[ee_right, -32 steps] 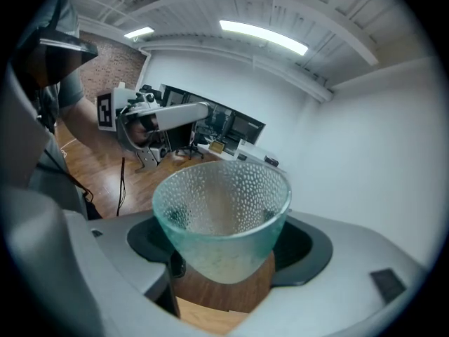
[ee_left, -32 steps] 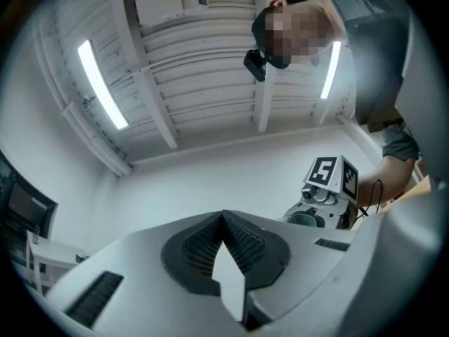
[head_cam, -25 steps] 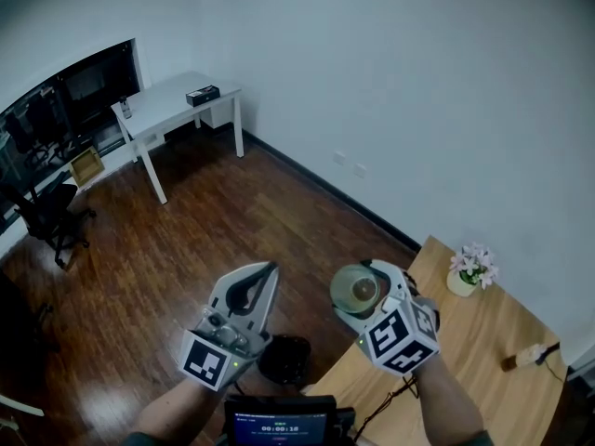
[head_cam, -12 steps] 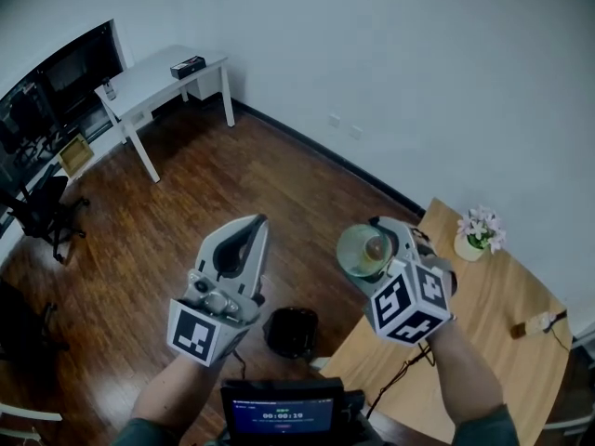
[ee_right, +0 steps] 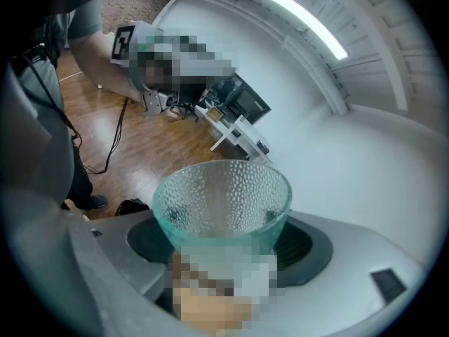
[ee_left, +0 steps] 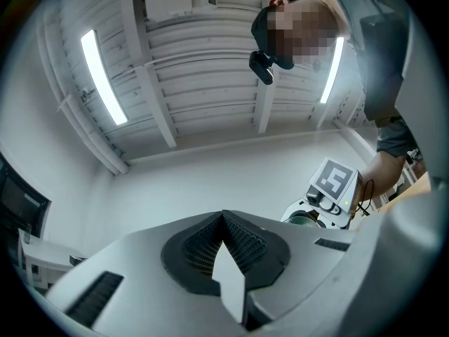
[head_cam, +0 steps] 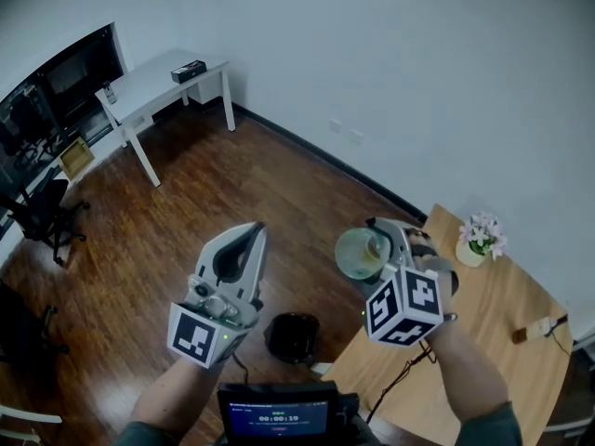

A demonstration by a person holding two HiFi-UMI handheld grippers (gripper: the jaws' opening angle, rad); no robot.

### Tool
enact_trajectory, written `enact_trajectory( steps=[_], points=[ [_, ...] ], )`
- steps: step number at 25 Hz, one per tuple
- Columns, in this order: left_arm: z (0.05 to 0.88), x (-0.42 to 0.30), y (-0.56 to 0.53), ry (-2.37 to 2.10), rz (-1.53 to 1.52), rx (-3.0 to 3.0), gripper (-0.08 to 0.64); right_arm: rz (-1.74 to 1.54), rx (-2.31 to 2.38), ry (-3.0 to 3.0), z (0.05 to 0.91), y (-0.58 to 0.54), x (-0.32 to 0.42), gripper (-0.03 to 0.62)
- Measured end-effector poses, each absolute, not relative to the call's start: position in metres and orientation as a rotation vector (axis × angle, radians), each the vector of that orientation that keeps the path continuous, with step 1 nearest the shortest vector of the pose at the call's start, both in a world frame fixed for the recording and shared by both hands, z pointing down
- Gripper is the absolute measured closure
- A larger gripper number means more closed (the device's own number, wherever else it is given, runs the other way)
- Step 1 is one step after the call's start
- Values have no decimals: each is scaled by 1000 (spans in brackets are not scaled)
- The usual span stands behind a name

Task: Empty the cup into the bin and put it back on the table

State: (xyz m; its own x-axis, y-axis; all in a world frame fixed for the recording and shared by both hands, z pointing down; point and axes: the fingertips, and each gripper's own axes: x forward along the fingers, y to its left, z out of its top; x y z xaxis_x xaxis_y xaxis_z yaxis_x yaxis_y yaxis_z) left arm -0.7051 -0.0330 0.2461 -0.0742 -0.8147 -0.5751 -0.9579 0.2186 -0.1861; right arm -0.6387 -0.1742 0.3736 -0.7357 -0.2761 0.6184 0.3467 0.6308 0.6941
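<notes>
While the right tool is clamped on the cup near its base, aloft beside the worktop edge | cup: dimpled glass, stiff, breakable, probably slick and light | best hold: low wall, 2 jaws opposite | left tool: jaws together, empty | bin on the floor below, open floor around; worktop corner close.

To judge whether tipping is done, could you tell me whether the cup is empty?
Not empty: the head view shows a small brownish lump inside the cup, held in the right gripper. What it is, cannot tell.
</notes>
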Motion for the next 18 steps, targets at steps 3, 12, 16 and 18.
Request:
enact_trajectory(
  steps=[3,12,16,18],
  points=[
    [250,-705,-35,1927,310,-1638,560,-1139,-54,-2104,374,-177,-639,206],
    [249,-722,-18,1974,291,-1586,560,-1242,-14,-2036,362,-172,-648,206],
    [253,-720,-14,1986,307,-1584,560,-1307,0,-1988,361,-172,-650,206],
    [254,-721,-11,1989,304,-1585,560,-1330,-2,-1971,359,-170,-653,206]
  ],
)
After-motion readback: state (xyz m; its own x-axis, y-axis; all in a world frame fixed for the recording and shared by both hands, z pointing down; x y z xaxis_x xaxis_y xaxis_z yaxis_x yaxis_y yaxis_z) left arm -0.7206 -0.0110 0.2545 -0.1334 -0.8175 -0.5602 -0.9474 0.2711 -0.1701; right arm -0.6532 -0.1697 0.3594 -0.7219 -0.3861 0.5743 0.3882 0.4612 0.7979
